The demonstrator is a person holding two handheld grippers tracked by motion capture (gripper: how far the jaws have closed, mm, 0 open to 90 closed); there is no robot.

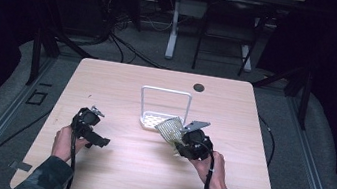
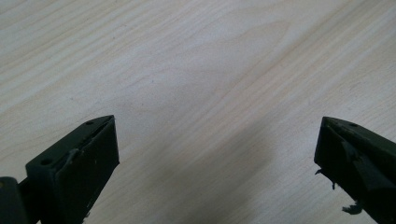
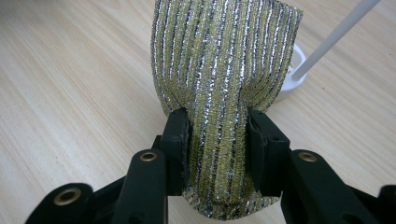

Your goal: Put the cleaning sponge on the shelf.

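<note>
I am holding the right gripper [image 1: 181, 138] clamped on a glittering scouring pad of gold and silver striped mesh [image 3: 224, 74]; in the right gripper view its jaws are pinching the pad's lower part so the fabric is bunching between the pads and fanning out wide above them; the pad is hanging clear of the pale wooden table [image 1: 108, 181], just in front of a white wire rack with a perforated white base [image 1: 167, 92] standing near the table's middle; in the high view the pad [image 1: 169, 128] is overlapping the rack's near right corner, though I cannot tell whether it is touching it; my left gripper [image 1: 101, 141] is hovering low over bare wood at the left, well apart from the pad; its jaws are standing wide open with nothing but table grain [image 2: 201, 79] between them; a dark round grommet [image 1: 199, 87] is sitting near the far edge
</note>
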